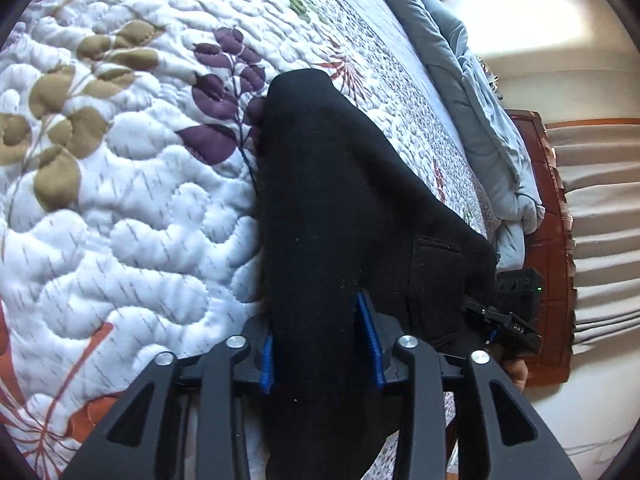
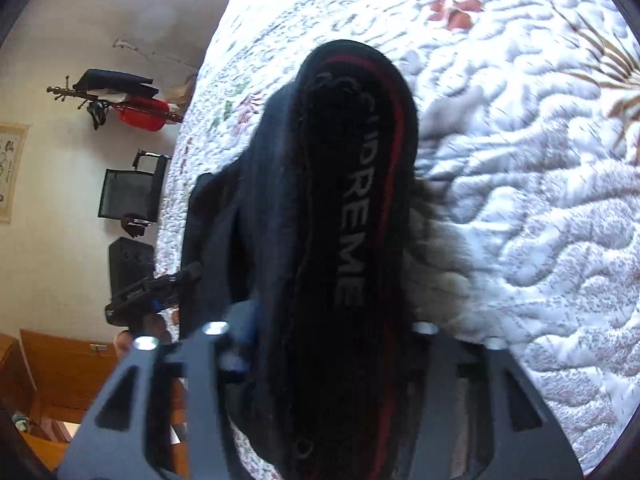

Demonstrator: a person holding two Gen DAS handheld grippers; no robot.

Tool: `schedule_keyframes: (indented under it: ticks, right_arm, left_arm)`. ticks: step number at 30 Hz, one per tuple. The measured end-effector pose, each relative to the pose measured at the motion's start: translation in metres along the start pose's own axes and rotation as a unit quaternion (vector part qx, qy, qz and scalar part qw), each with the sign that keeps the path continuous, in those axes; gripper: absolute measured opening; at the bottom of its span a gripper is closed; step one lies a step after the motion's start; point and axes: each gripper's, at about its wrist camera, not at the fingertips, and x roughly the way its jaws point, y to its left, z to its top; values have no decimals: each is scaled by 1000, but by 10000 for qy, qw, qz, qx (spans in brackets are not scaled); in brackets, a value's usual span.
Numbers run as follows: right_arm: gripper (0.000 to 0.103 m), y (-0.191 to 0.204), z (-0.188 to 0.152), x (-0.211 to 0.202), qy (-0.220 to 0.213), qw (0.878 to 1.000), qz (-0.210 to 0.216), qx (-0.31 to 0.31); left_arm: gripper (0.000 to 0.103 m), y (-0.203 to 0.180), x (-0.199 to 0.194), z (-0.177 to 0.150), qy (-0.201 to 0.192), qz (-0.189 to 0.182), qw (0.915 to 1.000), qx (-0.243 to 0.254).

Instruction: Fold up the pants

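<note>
The black pants [image 1: 340,208] hang bunched over a quilted floral bedspread [image 1: 120,208]. My left gripper [image 1: 322,344] is shut on the black fabric, which fills the gap between its blue pads [image 1: 370,336]. In the right wrist view the pants' waistband [image 2: 352,208], with red stripe and grey lettering, runs up from my right gripper [image 2: 328,344], which is shut on it. The right gripper also shows at the right edge of the left wrist view [image 1: 504,320], and the left gripper in the right wrist view [image 2: 156,292]. Both hold the pants close together above the bed.
A blue-grey duvet [image 1: 480,120] lies bunched along the bed's far edge beside a wooden headboard [image 1: 544,240]. In the right wrist view, a wall [image 2: 60,160] with a coat rack [image 2: 120,100], a dark chair [image 2: 132,196] and wooden furniture [image 2: 68,368] stand beyond the bed.
</note>
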Motion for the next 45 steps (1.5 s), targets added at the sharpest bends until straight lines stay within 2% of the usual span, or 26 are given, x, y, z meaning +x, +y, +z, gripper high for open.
schedule_keyframes:
  ticks: [2,3,4,5,7,8,10,12,13,15,17,18,19,20,23,25,28,29,30,32,36,39,41,42,43,45]
  right_arm:
    - [65,3,-4,-10,-139,9998,-83,-62]
    - [65,5,-5,-23,-313,9994,-137,-109]
    - [65,7,-5,-39,-533,9984,-126,-142]
    - [64,7,-5,-52,-721,9972,-164,-139]
    - [55,15,0,-89,-1272,9915,-232,-121]
    - [53,22,4,-102,-1459,9892,-27,-147]
    - [45,36,12,-108,-1469,9884,329,-202]
    - [38,54,24,-91,-1213,9906,559,-309]
    - [35,59,29,-80,-1097,9917,607,-302]
    - [33,53,38,-58,-910,9933,695,-155]
    - [32,46,43,-41,-787,9942,728,25]
    - [25,39,45,-29,-738,9957,549,112]
    - [6,26,44,-23,-716,9963,435,177]
    - [0,11,45,-16,-686,9967,282,314]
    - [0,-22,41,-3,-670,9952,491,514]
    - [0,-29,35,-6,-722,9949,557,432]
    - [0,-25,32,-14,-769,9938,694,397]
    - [0,-20,28,-23,-844,9927,782,358]
    - [7,-16,22,-35,-913,9917,849,301]
    - [9,-4,10,-57,-1011,9903,944,117]
    - [9,19,-31,-89,-1071,9858,1274,-220]
    - [9,20,-57,-79,-845,9880,1249,-319]
    - [6,3,-67,-63,-756,9924,960,-123]
    - [0,-11,-70,-54,-715,9938,855,49]
    - [0,-25,-74,-47,-715,9946,724,208]
    - [0,-42,-78,-39,-740,9912,982,486]
  left_arm:
    - [47,-4,-14,-2,-245,295,9992,148]
    - [56,-12,-25,-4,-497,573,9967,282]
    - [60,-22,-41,-6,-900,920,9908,430]
    - [64,-26,-56,-8,-1216,1044,9859,486]
    - [67,-32,-81,-7,-1658,779,9820,464]
    - [67,-38,-87,-3,-1721,541,9824,485]
    - [67,-52,-83,6,-1636,136,9845,620]
    - [66,-65,-64,19,-1377,-381,9874,682]
    - [66,-68,-55,26,-1269,-517,9884,661]
    - [58,-74,-25,41,-950,-705,9916,527]
    - [56,-69,-6,48,-813,-732,9932,391]
    - [55,-63,3,53,-795,-670,9941,297]
    - [55,-60,10,56,-816,-601,9946,221]
    - [53,-53,15,60,-828,-496,9952,137]
    - [30,-28,29,73,-795,-312,9963,-49]
    - [26,-23,31,71,-798,-291,9964,-58]
    - [29,-24,15,62,-901,-443,9949,-127]
    - [41,-26,3,56,-1010,-501,9936,-121]
    - [58,-31,-11,48,-1145,-528,9920,-30]
    - [66,-40,-36,30,-1369,-558,9888,218]
    - [68,-47,-61,-18,-1352,-673,9872,516]
    - [68,-38,-54,-55,-1178,-692,9891,547]
    - [66,-26,-39,-66,-1075,-504,9918,468]
    - [64,-20,-31,-68,-1036,-474,9927,390]
    - [63,-17,-27,-68,-1029,-482,9930,336]
    - [57,-11,-24,-66,-1036,-530,9929,232]
